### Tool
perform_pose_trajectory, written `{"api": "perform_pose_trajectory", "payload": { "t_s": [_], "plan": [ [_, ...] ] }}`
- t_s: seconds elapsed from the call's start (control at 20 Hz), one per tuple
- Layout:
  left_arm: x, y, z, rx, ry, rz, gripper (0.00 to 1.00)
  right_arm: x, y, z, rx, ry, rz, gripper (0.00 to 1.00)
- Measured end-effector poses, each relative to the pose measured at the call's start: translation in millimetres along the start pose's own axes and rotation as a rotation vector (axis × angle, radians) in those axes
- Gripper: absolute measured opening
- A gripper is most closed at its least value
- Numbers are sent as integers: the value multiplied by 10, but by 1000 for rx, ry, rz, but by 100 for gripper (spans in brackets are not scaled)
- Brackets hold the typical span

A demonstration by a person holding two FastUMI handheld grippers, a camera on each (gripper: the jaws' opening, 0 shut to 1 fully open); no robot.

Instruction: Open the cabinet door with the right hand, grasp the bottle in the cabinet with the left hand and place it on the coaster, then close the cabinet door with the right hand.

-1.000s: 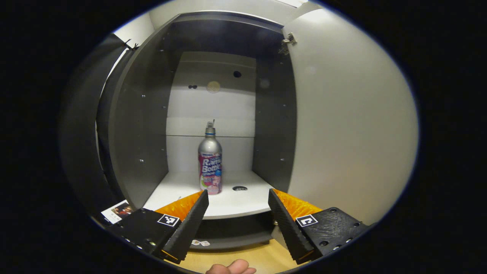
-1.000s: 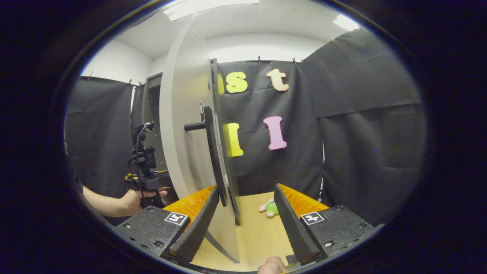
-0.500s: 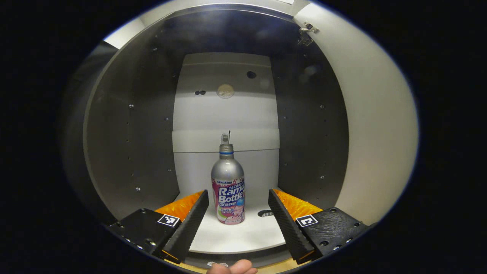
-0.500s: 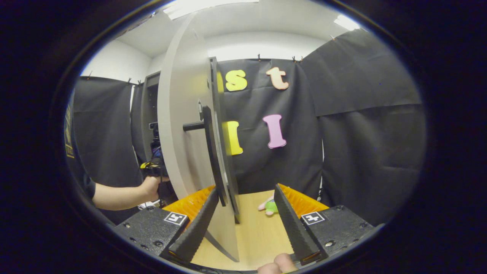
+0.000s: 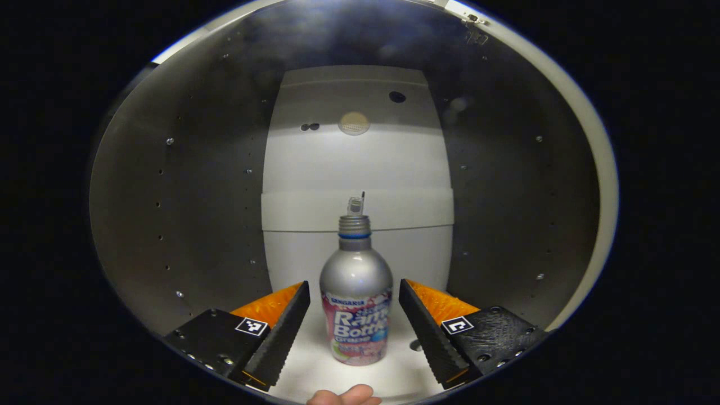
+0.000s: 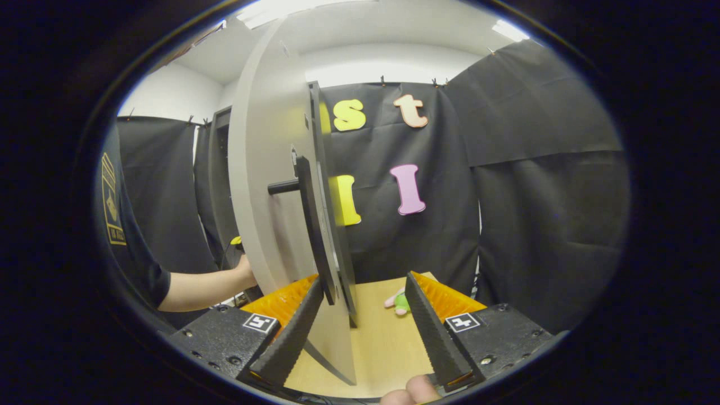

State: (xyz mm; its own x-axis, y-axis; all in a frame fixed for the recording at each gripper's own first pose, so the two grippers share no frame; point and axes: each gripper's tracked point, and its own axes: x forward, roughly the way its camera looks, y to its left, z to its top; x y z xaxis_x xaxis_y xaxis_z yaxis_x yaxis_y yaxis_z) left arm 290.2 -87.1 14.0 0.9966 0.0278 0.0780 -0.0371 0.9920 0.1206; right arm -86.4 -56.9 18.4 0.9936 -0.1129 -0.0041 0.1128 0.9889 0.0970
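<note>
Left gripper (image 5: pixel 354 332) reaches inside the cabinet (image 5: pixel 185 214), its fingers spread wide with the bottle (image 5: pixel 356 304) standing upright between them on the white shelf floor (image 5: pixel 315 371); neither finger touches it, and a gap shows on each side. The bottle is silver with a pink label and an open neck. Right gripper (image 6: pixel 364 326) is also wide open and grips nothing; the edge of the open cabinet door (image 6: pixel 264 191) and its dark bar handle (image 6: pixel 315 236) stand between its fingers, closer to the left one. Beyond lies a wooden tabletop (image 6: pixel 382 337) with a small pink and green toy (image 6: pixel 398 302). A person's forearm (image 6: pixel 208 287) reaches behind the door.
</note>
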Motion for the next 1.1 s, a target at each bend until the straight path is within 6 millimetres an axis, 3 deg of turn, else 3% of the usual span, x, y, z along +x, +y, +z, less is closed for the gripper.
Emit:
{"api": "perform_pose_trajectory", "payload": {
  "t_s": [0.1,0.2,0.25,0.45,0.6,0.65,0.7,1.0,1.05,1.1],
  "plan": [
    [48,-79,-88,-61,42,-49,97,13,-11,16,-18,7,8,95],
    [50,-85,-45,-51,26,-46,76,19,-15,29,-31,12,14,95],
    [33,-84,-71,-48,42,-44,73,16,-11,18,-31,13,18,95],
    [-192,-92,72,-42,9,-52,71,37,2,27,-14,13,42,95],
    [-503,-41,201,-37,-20,-64,71,47,5,17,5,17,68,94],
    [-627,-3,235,-28,-27,-53,81,46,5,16,6,19,78,94],
    [-753,56,251,-22,-33,-43,71,53,4,23,2,24,91,95],
    [-1840,606,207,-7,-24,2,71,70,22,-5,67,54,154,94],
    [-2061,754,212,26,-37,25,60,64,25,-24,111,56,140,94],
    [-2275,847,224,44,-50,19,82,51,24,-45,157,54,120,94]
  ]
}}
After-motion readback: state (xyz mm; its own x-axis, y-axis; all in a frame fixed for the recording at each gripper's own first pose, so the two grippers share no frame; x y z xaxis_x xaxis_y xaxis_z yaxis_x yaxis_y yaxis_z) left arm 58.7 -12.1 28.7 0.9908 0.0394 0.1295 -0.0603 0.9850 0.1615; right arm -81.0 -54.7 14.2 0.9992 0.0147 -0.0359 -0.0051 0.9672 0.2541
